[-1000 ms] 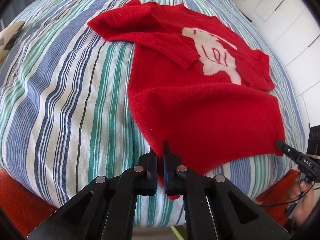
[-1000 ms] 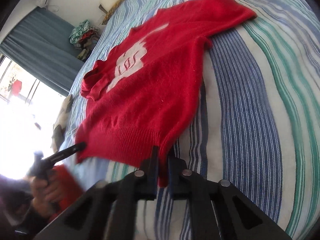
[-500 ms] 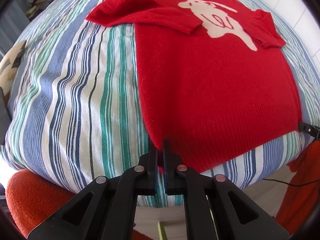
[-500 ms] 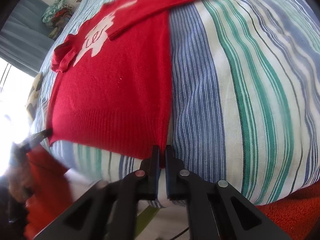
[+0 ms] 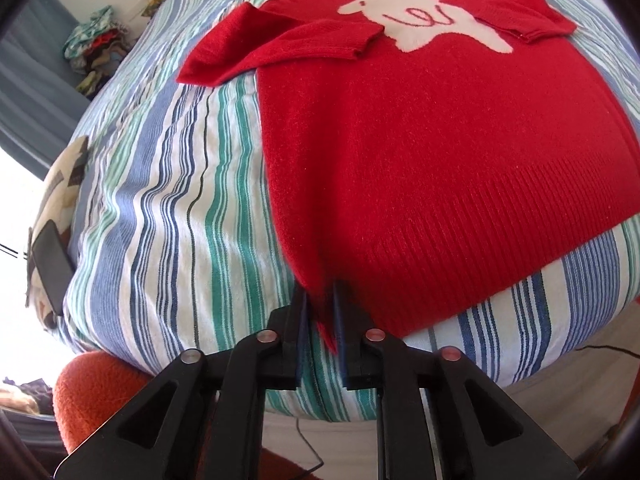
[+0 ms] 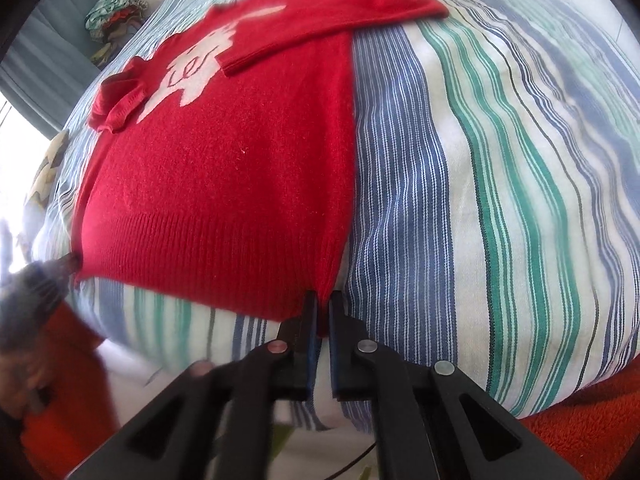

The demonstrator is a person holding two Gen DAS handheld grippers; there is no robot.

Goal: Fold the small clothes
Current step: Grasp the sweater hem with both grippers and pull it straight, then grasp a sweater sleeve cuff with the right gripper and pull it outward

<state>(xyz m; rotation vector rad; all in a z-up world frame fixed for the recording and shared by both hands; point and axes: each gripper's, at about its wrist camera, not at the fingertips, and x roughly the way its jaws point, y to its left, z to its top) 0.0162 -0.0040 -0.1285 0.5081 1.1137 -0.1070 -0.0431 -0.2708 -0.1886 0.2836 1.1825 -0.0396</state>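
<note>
The red sweater [image 5: 420, 152] lies flat on the striped bed cover [image 5: 168, 184], its white animal figure [image 5: 424, 24] facing up. The left gripper [image 5: 320, 308] pinches one hem corner of the sweater, and the right gripper [image 6: 322, 312] pinches the other. Far from the sweater, a dark phone [image 5: 50, 268] rests on a patterned pillow [image 5: 64, 176]. I can read no writing.

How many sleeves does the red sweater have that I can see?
2. One sleeve lies folded across the chest on the left of the sweater in the left wrist view; the other sleeve is folded in at the top right, beside the white animal picture.
</note>
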